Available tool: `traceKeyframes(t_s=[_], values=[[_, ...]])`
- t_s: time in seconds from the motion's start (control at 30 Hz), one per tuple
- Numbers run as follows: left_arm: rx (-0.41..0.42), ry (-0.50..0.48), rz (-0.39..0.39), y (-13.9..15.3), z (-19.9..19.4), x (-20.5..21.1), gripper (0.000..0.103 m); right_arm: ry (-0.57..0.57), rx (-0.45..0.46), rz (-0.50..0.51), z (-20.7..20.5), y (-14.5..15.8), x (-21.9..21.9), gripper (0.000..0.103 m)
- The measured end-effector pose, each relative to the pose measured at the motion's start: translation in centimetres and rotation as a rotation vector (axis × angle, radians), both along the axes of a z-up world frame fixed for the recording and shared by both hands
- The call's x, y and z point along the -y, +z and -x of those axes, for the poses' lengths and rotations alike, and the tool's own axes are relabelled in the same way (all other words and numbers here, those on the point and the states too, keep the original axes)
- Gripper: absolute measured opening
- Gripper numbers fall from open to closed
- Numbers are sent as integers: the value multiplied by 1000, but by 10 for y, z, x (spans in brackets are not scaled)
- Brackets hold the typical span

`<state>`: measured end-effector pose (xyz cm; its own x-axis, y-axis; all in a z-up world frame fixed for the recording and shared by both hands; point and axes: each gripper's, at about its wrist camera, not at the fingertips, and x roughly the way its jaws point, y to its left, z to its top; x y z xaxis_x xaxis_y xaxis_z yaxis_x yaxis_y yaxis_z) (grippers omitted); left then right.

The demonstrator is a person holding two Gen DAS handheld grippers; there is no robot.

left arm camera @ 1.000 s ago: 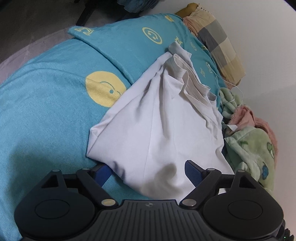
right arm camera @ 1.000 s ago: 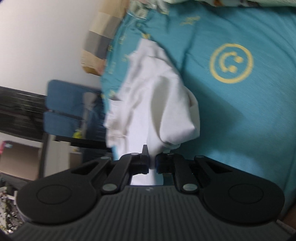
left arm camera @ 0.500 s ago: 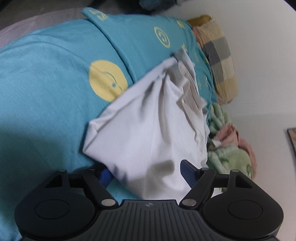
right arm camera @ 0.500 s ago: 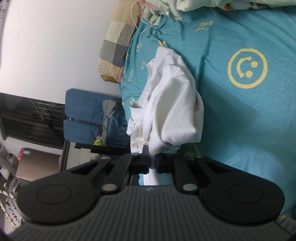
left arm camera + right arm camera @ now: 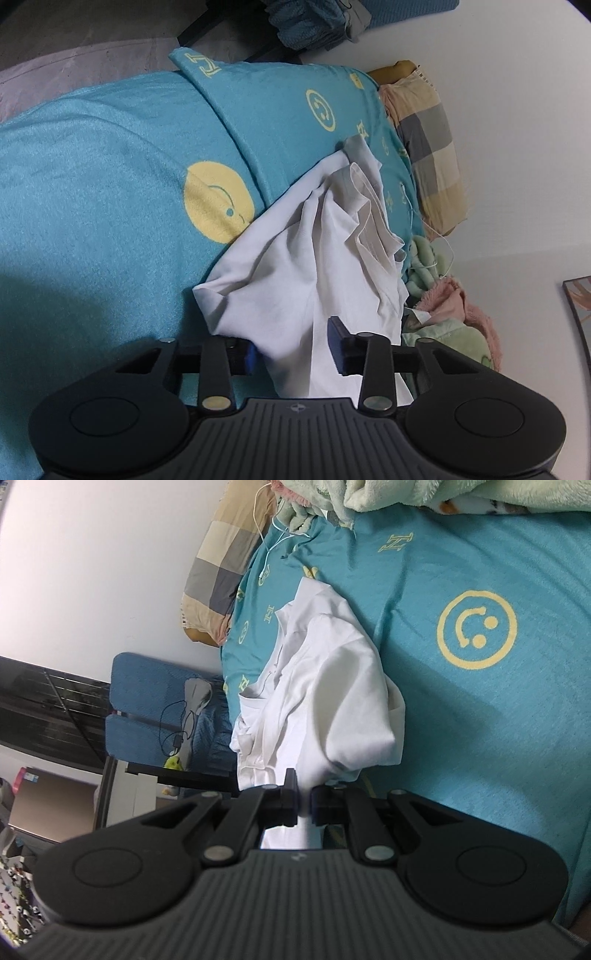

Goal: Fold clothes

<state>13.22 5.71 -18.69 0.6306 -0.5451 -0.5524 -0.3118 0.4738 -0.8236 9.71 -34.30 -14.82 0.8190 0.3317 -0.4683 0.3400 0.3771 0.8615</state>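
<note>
L gripper [image 5: 295, 350]: jaws closing w/ white garment [image 5: 295, 280] cloth between the blue pads [image 5: 338, 343]; gap visible either side of the cloth, so not clamped yet. R gripper [image 5: 303, 802]: clenched on a pinch of the same white garment [image 5: 332, 709], pads nearly together, fabric running up out of them.

Garment = bunched white top, crumpled, lying on the teal bedspread [image 5: 92, 184] and partly lifted at both gripped ends. From L cam it fans out from the jaws, folds gathered toward the far end, one loose corner flopped to the left. From R cam it mounds up just past the fingers, a rounded fold hanging toward the right side.

Bedspread has yellow smiley prints [image 5: 476, 629] + letter motifs; a yellow disc print [image 5: 218, 203] sits just beside the garment's edge in L cam.

Farther: green fleece blanket [image 5: 454, 339] w/ pink fluffy cloth [image 5: 458, 299] piled at bed edge near the wall, thin white cable [image 5: 269, 550] trailing on the spread. Checked pillow [image 5: 428, 147] against the white wall [image 5: 517, 110]. Beyond bed in R cam: blue chair [image 5: 147, 709] w/ black cord + glasses on it.
</note>
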Motion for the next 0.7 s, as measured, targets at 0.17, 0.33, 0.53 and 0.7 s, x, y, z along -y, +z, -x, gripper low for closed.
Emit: traceKeyframes(t_s=[0.17, 0.33, 0.53, 0.7], values=[[-20, 4, -7, 0, 3, -8, 16, 4, -1, 15, 0, 2, -1, 9], [-15, 12, 5, 10, 4, -13, 11, 12, -6, 17, 2, 2, 1, 9], [41, -4, -23, 44, 8, -15, 8, 15, 9, 4, 5, 7, 4, 9], [78, -30, -44, 79, 13, -10, 7, 15, 20, 31, 8, 24, 6, 8]])
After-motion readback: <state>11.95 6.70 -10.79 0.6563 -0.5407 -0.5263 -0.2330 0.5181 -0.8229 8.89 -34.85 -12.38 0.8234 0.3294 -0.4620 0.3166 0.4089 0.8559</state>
